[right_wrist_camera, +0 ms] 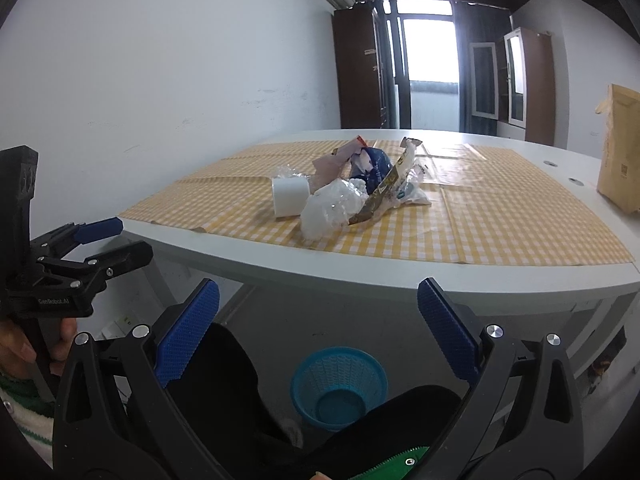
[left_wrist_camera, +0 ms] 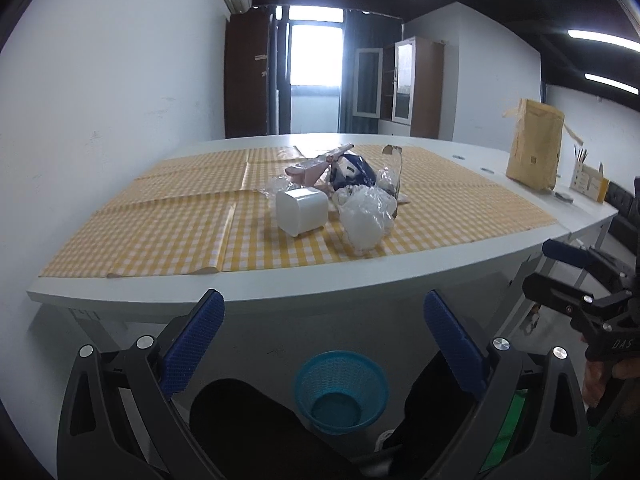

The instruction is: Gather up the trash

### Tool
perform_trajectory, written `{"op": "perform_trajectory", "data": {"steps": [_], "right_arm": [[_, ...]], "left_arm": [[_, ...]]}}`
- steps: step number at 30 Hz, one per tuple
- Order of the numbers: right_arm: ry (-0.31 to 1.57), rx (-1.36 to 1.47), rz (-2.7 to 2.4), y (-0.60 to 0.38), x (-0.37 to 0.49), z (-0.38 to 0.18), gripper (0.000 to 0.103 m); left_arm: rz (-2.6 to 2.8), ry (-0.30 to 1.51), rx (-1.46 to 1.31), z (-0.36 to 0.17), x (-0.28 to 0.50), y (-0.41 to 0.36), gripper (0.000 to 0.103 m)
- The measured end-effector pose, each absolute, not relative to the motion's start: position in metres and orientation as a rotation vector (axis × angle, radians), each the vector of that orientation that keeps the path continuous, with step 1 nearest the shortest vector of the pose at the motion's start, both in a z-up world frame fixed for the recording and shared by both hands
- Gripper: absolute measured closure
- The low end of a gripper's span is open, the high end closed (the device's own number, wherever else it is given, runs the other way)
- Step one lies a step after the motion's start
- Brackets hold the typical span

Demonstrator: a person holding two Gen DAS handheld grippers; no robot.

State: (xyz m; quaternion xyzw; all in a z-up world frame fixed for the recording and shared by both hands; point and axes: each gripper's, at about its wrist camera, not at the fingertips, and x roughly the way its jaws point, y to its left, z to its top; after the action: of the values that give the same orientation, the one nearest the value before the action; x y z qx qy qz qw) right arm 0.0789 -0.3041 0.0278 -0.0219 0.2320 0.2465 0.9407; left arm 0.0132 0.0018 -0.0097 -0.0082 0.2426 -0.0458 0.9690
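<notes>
A heap of trash lies mid-table on a yellow checked cloth (left_wrist_camera: 160,208): a white plastic cup on its side (left_wrist_camera: 301,211) (right_wrist_camera: 289,197), a crumpled clear plastic bag (left_wrist_camera: 366,216) (right_wrist_camera: 332,208), a pink wrapper (left_wrist_camera: 316,166), a dark blue packet (left_wrist_camera: 354,170) (right_wrist_camera: 376,168) and a gold-edged wrapper (right_wrist_camera: 390,184). A blue mesh bin (left_wrist_camera: 341,392) (right_wrist_camera: 339,388) stands on the floor under the table's front edge. My left gripper (left_wrist_camera: 322,332) (right_wrist_camera: 108,240) and right gripper (right_wrist_camera: 318,328) (left_wrist_camera: 544,268) are both open and empty, held below and in front of the table.
The white table (left_wrist_camera: 280,292) stands against a white wall on the left. A tan padded envelope (left_wrist_camera: 534,148) (right_wrist_camera: 620,148) and a small box of pens (left_wrist_camera: 588,178) stand at the table's far right. The person's dark legs flank the bin.
</notes>
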Motion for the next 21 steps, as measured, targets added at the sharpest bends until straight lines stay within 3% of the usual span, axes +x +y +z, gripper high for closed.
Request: {"op": "perform_trajectory", "data": {"steps": [21], "right_arm": [[0.464, -0.044, 0.505, -0.302, 0.071, 0.032, 0.009]], "left_arm": [[-0.06, 0.455, -0.004, -0.009, 0.011, 0.011, 0.006]]}}
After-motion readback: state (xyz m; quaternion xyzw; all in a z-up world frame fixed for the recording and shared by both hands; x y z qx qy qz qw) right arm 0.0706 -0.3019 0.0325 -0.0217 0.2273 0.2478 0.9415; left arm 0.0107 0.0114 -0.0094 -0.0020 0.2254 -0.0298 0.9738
